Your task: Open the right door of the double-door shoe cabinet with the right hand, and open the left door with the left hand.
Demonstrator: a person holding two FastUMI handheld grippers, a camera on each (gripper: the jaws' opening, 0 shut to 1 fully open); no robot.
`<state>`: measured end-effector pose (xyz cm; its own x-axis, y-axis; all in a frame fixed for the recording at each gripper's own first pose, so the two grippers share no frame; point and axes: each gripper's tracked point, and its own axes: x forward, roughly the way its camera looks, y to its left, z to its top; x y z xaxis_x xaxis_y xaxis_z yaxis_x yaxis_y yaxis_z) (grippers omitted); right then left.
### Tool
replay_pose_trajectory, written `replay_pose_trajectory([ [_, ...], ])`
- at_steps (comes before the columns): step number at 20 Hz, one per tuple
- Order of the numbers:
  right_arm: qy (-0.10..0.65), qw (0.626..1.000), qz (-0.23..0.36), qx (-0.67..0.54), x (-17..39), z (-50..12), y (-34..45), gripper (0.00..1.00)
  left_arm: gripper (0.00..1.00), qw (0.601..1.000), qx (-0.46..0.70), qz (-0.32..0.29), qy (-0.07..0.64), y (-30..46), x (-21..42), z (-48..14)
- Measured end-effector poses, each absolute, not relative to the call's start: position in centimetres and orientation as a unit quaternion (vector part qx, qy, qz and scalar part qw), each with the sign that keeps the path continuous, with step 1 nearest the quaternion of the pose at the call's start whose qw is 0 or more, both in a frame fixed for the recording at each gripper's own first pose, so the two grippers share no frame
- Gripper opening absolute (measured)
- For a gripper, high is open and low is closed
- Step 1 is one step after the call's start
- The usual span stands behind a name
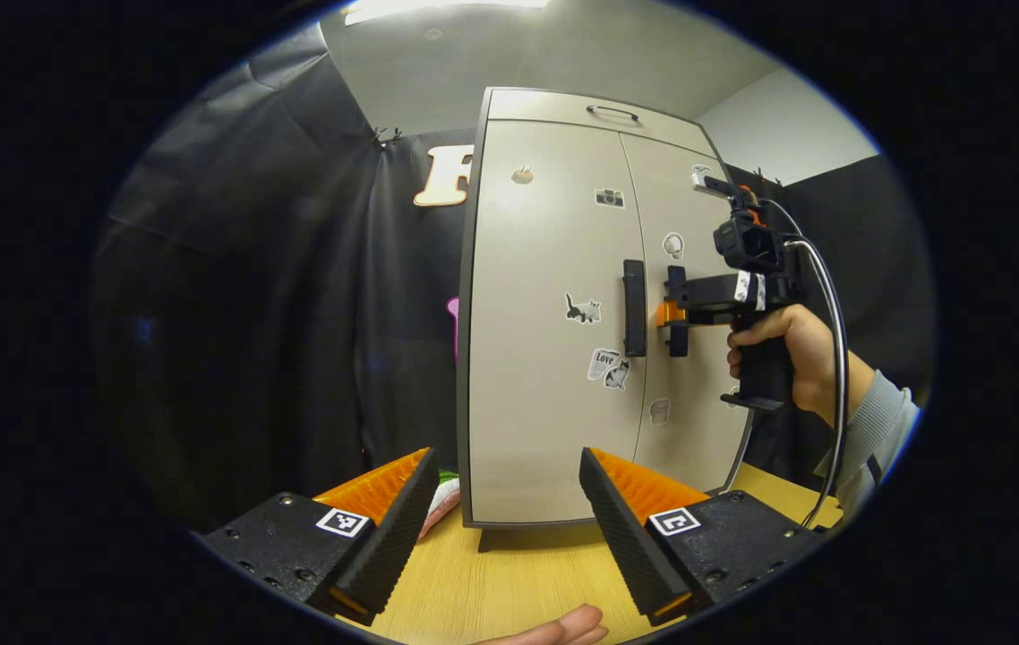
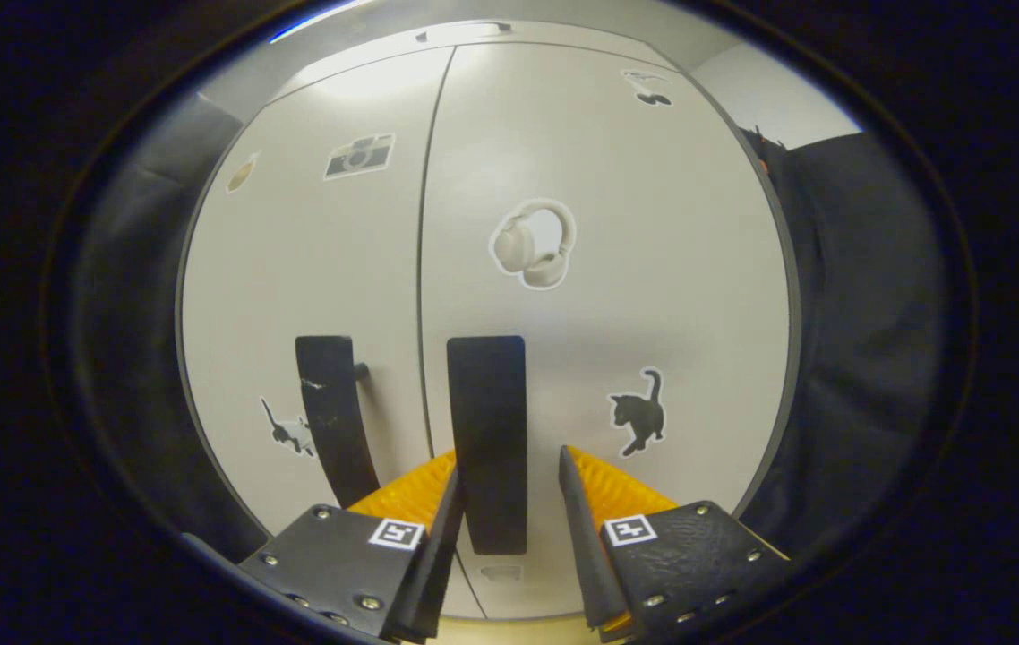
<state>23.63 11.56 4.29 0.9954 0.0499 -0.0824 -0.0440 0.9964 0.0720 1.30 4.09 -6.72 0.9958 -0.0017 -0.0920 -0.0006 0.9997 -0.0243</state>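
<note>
Shoe cabinet, both doors closed, on wooden table. Right gripper: fingers narrowly parted around right door handle, left finger touching, right finger a gap away. Left gripper: spread wide, holding nothing, cabinet at 12 o'clock. Left door handle untouched.

Your left gripper hangs spread wide over the wooden table, well short of the shoe cabinet. Both cabinet doors are closed. Your right gripper sits at the cabinet's right door handle.
</note>
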Motion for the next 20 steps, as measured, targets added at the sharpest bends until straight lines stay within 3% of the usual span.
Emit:
replay_pose_trajectory([
  [2,0.046,0.998,0.028,0.036,23.3,4.4,11.6,0.52,0.98,0.998,-0.016,0.002,0.053,4.1,1.2,-7.2],
  [4,0.044,0.997,0.044,0.048,24.2,3.8,12.4,0.27,0.98,0.998,-0.018,0.002,0.055,4.1,1.3,-7.2],
  [7,0.045,0.997,0.056,0.035,23.1,4.2,12.2,0.24,0.98,0.998,-0.011,0.01,0.057,4.5,0.9,-7.1],
  [8,0.046,0.996,0.066,0.041,23.0,4.3,12.3,0.14,0.98,0.999,-0.01,0.012,0.052,4.6,0.6,-6.8],
  [20,0.043,0.991,0.118,0.036,18.3,4.9,10.3,0.14,0.98,0.999,-0.007,0.019,0.037,1.9,-2.1,-4.8],
])
